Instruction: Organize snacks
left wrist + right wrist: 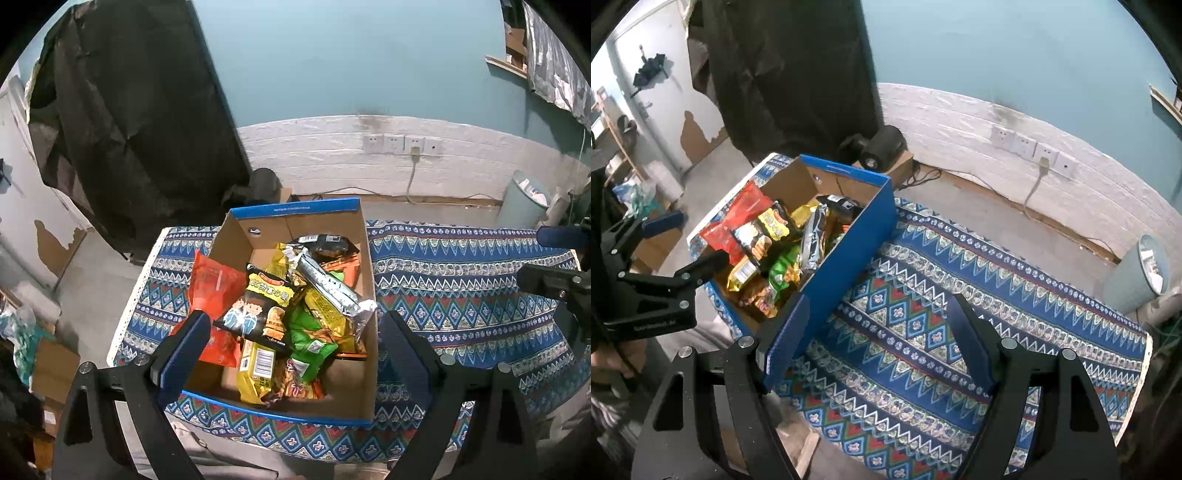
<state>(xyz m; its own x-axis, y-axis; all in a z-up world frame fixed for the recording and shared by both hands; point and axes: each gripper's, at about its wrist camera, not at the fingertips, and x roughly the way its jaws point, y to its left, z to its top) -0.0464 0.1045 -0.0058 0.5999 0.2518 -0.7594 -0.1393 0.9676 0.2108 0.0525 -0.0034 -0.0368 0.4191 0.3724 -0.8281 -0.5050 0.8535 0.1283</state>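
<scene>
Colourful snack packets (295, 317) lie jumbled inside the open cardboard box (295, 218).

A blue-rimmed cardboard box (295, 236) sits toward the left edge of the patterned tablecloth (461, 280), heaped with snack packets. A red packet (214, 284) leans over the box's left wall; a black cartoon-print packet (260, 310) and a silver packet (332, 288) lie on top. The left gripper (295, 332) hangs above the box, fingers spread wide.
</scene>
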